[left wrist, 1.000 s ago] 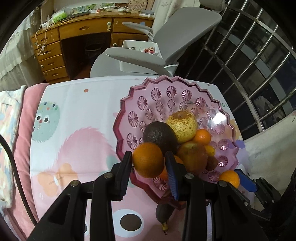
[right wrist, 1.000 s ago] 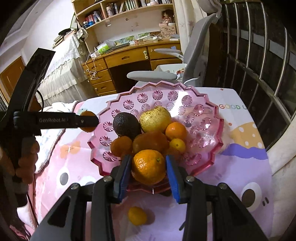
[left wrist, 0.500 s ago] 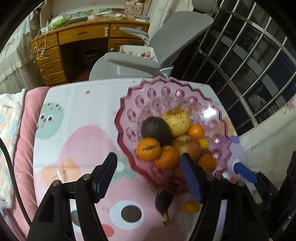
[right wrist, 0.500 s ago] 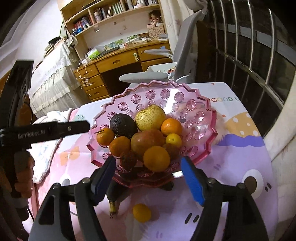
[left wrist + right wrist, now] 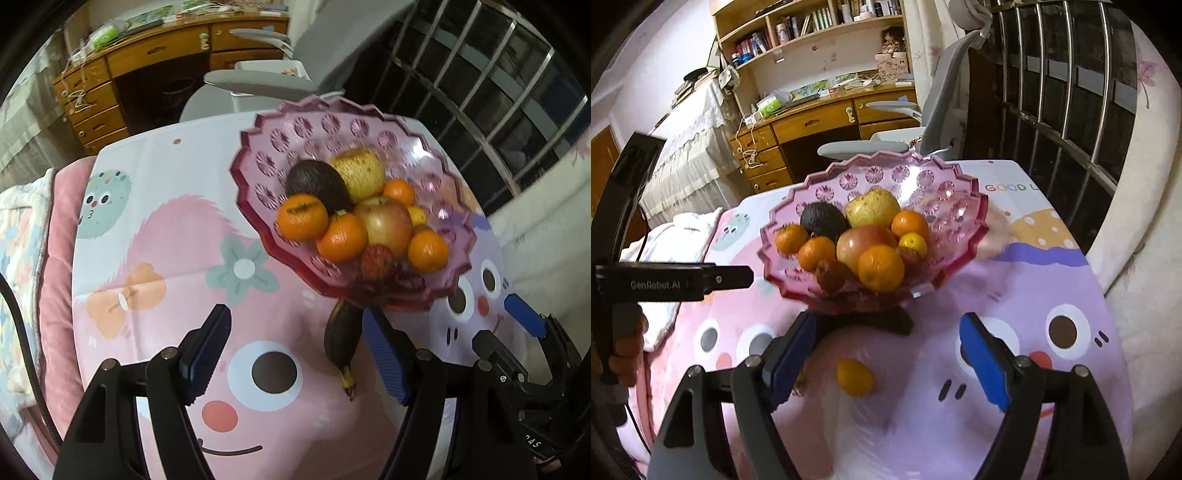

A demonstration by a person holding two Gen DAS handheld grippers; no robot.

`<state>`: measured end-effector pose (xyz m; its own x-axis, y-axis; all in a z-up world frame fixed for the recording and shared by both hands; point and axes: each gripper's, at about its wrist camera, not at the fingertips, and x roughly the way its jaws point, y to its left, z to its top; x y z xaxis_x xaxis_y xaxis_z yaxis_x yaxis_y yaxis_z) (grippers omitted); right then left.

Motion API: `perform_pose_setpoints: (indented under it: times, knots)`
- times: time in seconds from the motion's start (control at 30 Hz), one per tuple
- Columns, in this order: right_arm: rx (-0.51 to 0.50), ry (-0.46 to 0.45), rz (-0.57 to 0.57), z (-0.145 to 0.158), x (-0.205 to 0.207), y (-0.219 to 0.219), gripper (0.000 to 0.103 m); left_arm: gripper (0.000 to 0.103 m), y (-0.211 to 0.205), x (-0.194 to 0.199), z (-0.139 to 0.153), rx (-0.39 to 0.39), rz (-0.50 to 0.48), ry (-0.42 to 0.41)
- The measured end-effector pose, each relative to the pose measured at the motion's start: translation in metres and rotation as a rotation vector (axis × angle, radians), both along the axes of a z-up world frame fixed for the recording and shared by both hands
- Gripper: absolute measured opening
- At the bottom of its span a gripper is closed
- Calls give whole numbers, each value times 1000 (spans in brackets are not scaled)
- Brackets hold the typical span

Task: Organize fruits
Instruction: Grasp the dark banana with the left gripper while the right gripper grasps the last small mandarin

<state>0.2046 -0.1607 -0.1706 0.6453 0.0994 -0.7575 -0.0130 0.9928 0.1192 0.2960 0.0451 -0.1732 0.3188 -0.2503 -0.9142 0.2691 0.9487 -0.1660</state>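
A: What lay on the desk [image 5: 155,206]?

B: A cartoon cloth covered it, pink and lilac. On it stood the bowl [image 5: 945,254], pink and scalloped, raised on a dark foot.

A: And the fruit?

B: Heaped in the bowl. At the back a pear [image 5: 873,207] touched an avocado [image 5: 823,218]. An apple [image 5: 862,242] sat in the middle, with several oranges around it; the front orange [image 5: 881,267] lay near the rim. A small yellow fruit [image 5: 913,243] was tucked at the apple's right, and a reddish rough one [image 5: 376,258] sat by the near edge.

A: Anything outside the bowl?

B: Yes. A dark banana [image 5: 341,339] lay on the cloth, one end under the bowl's rim. A kumquat [image 5: 855,376] lay loose in front of the bowl, apart from it.

A: How stood the tongs?

B: The left tongs [image 5: 295,354] were apart and widening, with nothing pressed between them; the banana lay just inside the right-hand pad. The right tongs [image 5: 886,358] were apart and widening too, and the kumquat showed in the gap, untouched.

A: Was the person visible?

B: Only a hand [image 5: 626,354] on the left handle, at the edge of the right view.
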Motion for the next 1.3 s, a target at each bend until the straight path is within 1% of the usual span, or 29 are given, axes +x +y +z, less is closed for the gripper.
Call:
perform_pose_setpoints:
  times: [0.23, 0.4, 0.53, 0.67, 0.77, 0.93, 1.03, 1.1, 1.13, 1.2, 1.23, 1.3]
  knots:
    - [3, 16, 17, -22, -20, 5, 81, 72, -13, 1, -13, 23, -76, 39]
    - [-41, 10, 11, -39, -30, 9, 81, 72, -23, 4, -27, 10, -102, 74]
    - [-67, 9, 11, -50, -31, 12, 81, 72, -31, 5, -41, 2, -119, 103]
    - [-113, 11, 36, -57, -30, 19, 81, 72, -35, 4, -54, -12, -124, 128]
    - [-136, -1, 51, -61, -30, 26, 81, 72, -39, 3, -61, -14, -128, 130]
    - [-140, 8, 91, -69, -25, 34, 80, 72, -46, 3, -69, -23, -138, 146]
    - [-128, 11, 112, -73, -23, 38, 72, 70, -51, 3, -73, -21, -147, 147]
    - [-123, 21, 122, -77, -19, 40, 61, 69, -57, 2, -75, -16, -159, 139]
    - [-122, 30, 128, -79, -17, 40, 58, 68, -60, 2, -76, -13, -170, 132]
    - [-121, 35, 138, -83, -15, 41, 51, 64, -65, 1, -77, -5, -184, 118]
    - [-122, 34, 141, -83, -15, 42, 49, 62, -67, 1, -77, 1, -193, 109]
    - [-132, 26, 146, -84, -14, 43, 47, 61, -71, 0, -78, 14, -207, 100]
